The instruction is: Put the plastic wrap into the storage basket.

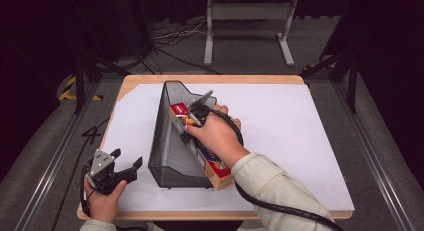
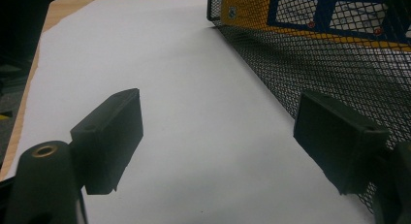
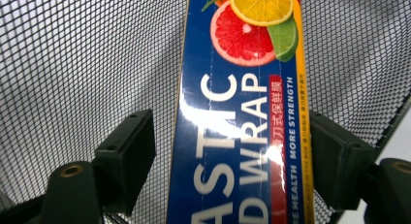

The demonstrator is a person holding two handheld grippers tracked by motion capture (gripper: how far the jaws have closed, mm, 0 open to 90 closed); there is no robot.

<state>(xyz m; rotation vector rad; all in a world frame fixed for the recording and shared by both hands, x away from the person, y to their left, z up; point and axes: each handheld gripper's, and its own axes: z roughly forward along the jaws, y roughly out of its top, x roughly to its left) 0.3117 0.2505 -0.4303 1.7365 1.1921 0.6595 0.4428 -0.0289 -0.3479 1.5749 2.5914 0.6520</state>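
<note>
Where the black mesh file holder (image 1: 172, 151) stands left of centre on the white sheet (image 1: 300, 141), the plastic wrap box (image 3: 240, 132) lies inside it, along its right wall. Right gripper (image 3: 232, 151): jaws straddling the box, left pad clear of it, not clamping. Left gripper (image 1: 125, 166): near left corner, jaws apart, nothing between them.

White sheet (image 1: 290, 141) covering most of a wooden table (image 1: 210, 79), whose bare edge shows along the far side and far-left corner. Grey floor around it. Far centre: metal frame (image 1: 247, 28) on two feet. Far left: loose cables (image 1: 167, 38). Left: yellow-black tape (image 1: 67, 91).
</note>
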